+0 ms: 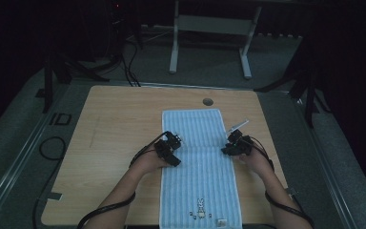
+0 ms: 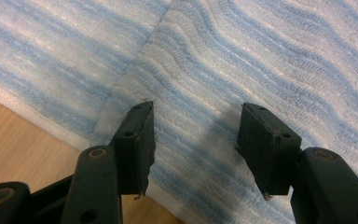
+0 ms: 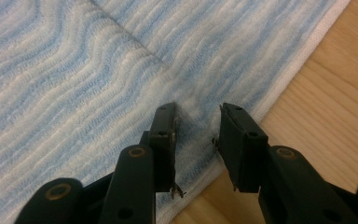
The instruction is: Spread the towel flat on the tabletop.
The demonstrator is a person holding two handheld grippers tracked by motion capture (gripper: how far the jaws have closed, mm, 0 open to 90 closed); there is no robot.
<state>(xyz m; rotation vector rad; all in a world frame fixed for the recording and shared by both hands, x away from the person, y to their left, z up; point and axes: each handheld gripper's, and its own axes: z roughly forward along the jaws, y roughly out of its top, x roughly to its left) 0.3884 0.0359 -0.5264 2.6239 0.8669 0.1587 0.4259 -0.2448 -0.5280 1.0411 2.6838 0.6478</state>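
Note:
A blue-and-white striped towel (image 1: 198, 176) lies lengthwise on the wooden table (image 1: 114, 124). My left gripper (image 1: 171, 149) is at the towel's left edge, about halfway along it. In the left gripper view, that gripper (image 2: 198, 112) is open wide just above the towel (image 2: 261, 56), near a crease and the edge. My right gripper (image 1: 237, 143) is at the towel's right edge, opposite the left one. Its jaws (image 3: 198, 112) stand open with a narrower gap over the towel (image 3: 74, 70), where a small puff of fabric rises between the tips.
Bare wood (image 2: 18, 135) (image 3: 335, 93) borders the towel on both sides. A small embroidered figure (image 1: 201, 205) and a label (image 1: 222, 222) mark the towel's near end. A round cable hole (image 1: 208, 101) sits beyond its far end. A white desk frame (image 1: 209, 28) stands on the floor behind.

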